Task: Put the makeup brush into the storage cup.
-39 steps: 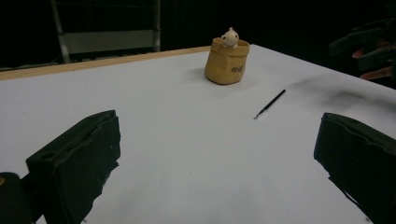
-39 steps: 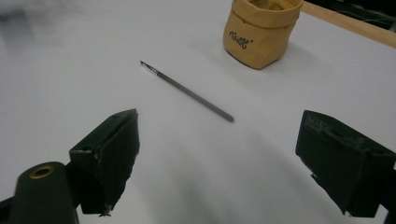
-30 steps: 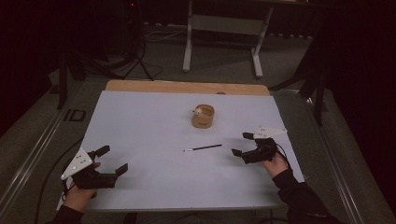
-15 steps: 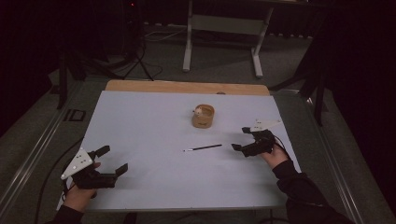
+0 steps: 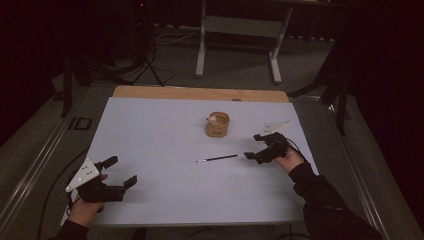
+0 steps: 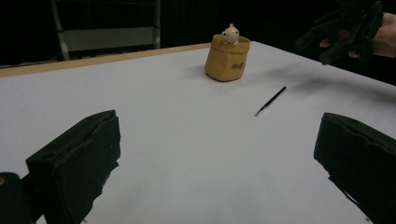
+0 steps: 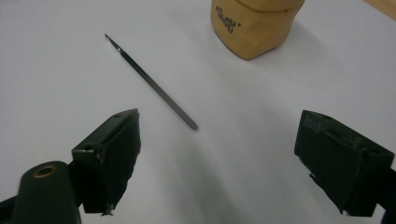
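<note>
The right gripper (image 5: 255, 146) was spread wide, holding nothing, its jaws low over the table (image 5: 160, 135) just beside the near end of the brush (image 5: 218, 159). In the right gripper view the brush (image 7: 150, 82) lay flat between the two jaws, pointing toward 11 o'clock, its far tip thin and hard to make out. Beyond it, at 1 o'clock, stood the cup (image 7: 252, 23), cut off at the top edge. The left gripper (image 5: 121, 171) was also spread and empty, resting at the near left corner of the table, well apart from the brush. In its own view the cup (image 6: 227, 57) stood at 12 o'clock with a small figure (image 6: 230, 33) looking out of it. I counted one brush, one cup, one figure, two grippers.
</note>
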`<action>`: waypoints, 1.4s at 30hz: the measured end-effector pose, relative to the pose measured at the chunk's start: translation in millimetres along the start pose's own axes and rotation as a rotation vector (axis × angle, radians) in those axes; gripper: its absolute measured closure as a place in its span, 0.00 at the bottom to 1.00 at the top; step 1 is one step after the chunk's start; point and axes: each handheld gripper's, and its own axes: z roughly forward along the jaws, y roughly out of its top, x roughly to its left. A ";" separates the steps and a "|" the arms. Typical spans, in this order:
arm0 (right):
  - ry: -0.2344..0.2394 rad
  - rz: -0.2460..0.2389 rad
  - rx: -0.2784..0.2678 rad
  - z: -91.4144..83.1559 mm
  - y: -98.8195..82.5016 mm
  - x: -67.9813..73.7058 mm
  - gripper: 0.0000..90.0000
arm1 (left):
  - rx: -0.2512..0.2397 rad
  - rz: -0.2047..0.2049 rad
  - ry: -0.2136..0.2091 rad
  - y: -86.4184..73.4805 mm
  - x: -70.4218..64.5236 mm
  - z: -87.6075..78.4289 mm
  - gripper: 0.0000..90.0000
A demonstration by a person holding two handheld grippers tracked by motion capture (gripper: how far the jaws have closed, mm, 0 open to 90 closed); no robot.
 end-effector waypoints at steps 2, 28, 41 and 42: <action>0.006 -0.002 0.008 1.0 1.0 -0.4 0.16 | 0.002 0.000 -0.001 -0.1 0.1 0.0 0.01; 0.110 -0.143 0.308 24.4 26.3 -10.8 0.16 | 0.001 -0.014 0.001 -1.3 0.6 -1.2 0.01; 0.179 -0.212 0.421 34.0 46.0 -13.6 0.17 | 0.003 -0.013 -0.005 -1.4 0.6 -0.9 0.01; 0.188 -0.224 0.427 35.0 46.4 -13.0 0.17 | 0.005 -0.013 -0.005 -1.5 0.6 -1.0 0.01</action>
